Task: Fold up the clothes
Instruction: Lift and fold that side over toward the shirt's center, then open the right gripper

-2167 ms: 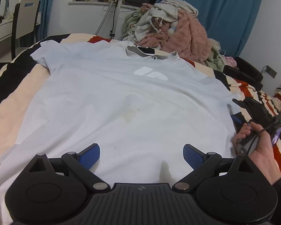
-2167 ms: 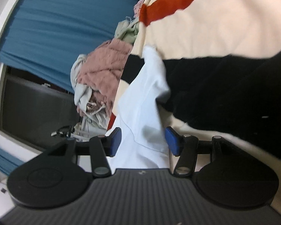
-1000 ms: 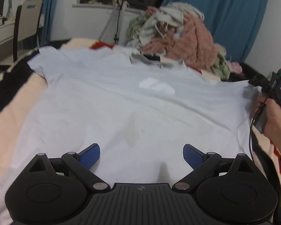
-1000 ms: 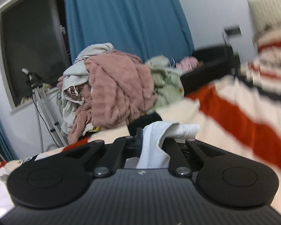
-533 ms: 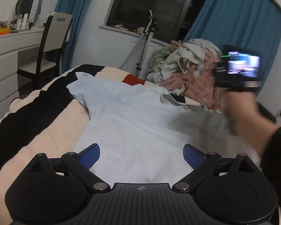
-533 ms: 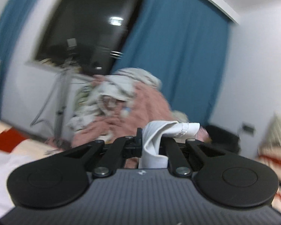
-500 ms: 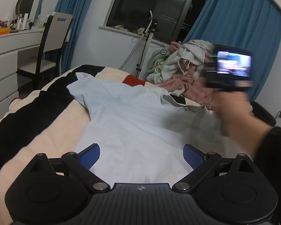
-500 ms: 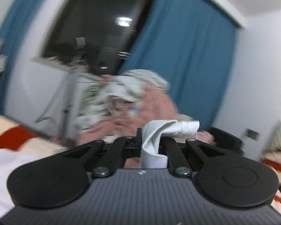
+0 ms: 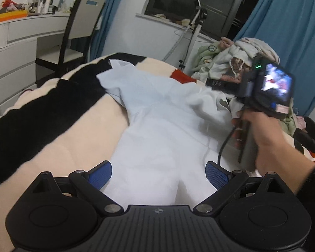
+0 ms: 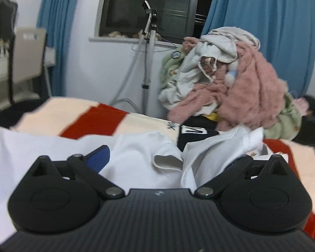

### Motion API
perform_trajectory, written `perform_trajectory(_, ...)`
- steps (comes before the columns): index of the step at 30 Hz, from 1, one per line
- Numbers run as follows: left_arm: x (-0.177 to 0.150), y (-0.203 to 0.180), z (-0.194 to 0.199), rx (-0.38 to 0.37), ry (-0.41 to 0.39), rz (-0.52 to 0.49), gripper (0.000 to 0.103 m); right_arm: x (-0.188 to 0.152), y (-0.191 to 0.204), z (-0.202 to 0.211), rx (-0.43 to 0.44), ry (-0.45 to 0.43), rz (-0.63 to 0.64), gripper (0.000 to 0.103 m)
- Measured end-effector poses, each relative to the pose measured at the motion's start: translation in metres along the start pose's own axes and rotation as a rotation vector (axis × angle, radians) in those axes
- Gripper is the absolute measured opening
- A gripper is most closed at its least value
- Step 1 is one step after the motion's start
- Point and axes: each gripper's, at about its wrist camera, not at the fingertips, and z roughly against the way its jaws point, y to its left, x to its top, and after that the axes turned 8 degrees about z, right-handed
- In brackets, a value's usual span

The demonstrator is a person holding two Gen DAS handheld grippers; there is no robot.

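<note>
Pale blue shirt (image 9: pixel 157 147) lies half-folded, sleeve crumpled.

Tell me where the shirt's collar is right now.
In the right wrist view the collar lies near the middle, on the folded-over shirt just ahead of the open right claw, before the clothes pile.

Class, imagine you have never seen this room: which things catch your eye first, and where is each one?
A pale blue shirt lies spread on the striped blanket in the middle, one side folded inward. Behind it a heap of clothes rises, topped by a pink fluffy garment, in front of blue curtains. At right, a hand holds the right gripper, jaws open over the shirt.
</note>
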Motion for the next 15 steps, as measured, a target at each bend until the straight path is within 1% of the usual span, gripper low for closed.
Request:
perform_trajectory(3, -0.001, -0.004, -0.001, 0.003, -0.010, -0.019, 0.097, -0.002, -0.013, 0.028, 0.020, -0.025, -0.034, 0.103)
perform_trajectory(6, -0.002, -0.007, 0.006, -0.002, -0.022, -0.031, 0.097, -0.008, -0.027, 0.072, 0.037, -0.064, -0.051, 0.103)
perform_trajectory(8, -0.002, -0.010, 0.012, -0.009, -0.034, -0.044, 0.097, -0.014, -0.038, 0.110, 0.044, -0.089, -0.083, 0.103)
perform_trajectory(12, -0.004, -0.016, 0.031, -0.031, -0.066, -0.077, 0.097, -0.029, -0.061, 0.186, 0.046, -0.106, -0.135, 0.103)
perform_trajectory(15, -0.006, -0.022, 0.046, -0.049, -0.072, -0.102, 0.097, -0.046, -0.075, 0.245, 0.052, -0.116, -0.167, 0.103)
